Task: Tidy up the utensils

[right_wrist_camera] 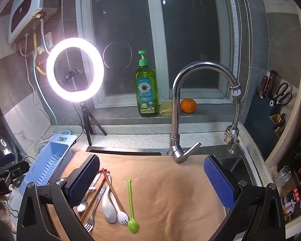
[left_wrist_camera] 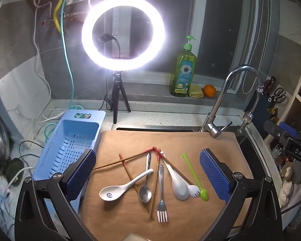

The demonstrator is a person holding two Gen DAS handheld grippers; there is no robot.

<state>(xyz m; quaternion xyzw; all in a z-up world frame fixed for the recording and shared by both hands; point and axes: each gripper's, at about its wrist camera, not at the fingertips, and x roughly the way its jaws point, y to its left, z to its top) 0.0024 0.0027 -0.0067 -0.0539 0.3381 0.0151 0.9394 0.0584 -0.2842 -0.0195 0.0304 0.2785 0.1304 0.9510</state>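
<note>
Biggest thing under my tongs: the tan cloth (left_wrist_camera: 190, 140), spread over the sink, w/ all the utensils lying on it. Next, the blue basket (left_wrist_camera: 70, 140), beyond and left of my left gripper (left_wrist_camera: 148, 172), touching the cloth's left edge, nothing in it that I can see. Behind: ring light (left_wrist_camera: 123, 33) on a tripod, tap (right_wrist_camera: 190, 76), soap bottle (right_wrist_camera: 146, 88), orange (right_wrist_camera: 188, 105).

Both my tongs stand wide apart, nothing between the pads. Left gripper hangs right over the utensil pile; right gripper (right_wrist_camera: 152, 182) is over mostly bare cloth, pile tucked under its left finger.

View differences: left cam shows the whole pile. Right cam hides part of it behind my left finger there; the round-bowl white spoon (left_wrist_camera: 122, 186) isn't visible at all in it. Right cam alone shows the water heater (right_wrist_camera: 24, 10) up left, and the knife block w/ scissors (right_wrist_camera: 271, 98) more fully.

Count, left cam: chopsticks (left_wrist_camera: 128, 159), looks like 4 sticks, crossed, red tips, can't be sure. White spoons 2, the second one (left_wrist_camera: 176, 182) bowl-down. Metal spoon (left_wrist_camera: 146, 188) 1, fork (left_wrist_camera: 161, 196) 1, white spork (left_wrist_camera: 192, 189) 1, green spoon (left_wrist_camera: 196, 178) 1, at the right end of the pile, nearest my right pad in that view.
</note>
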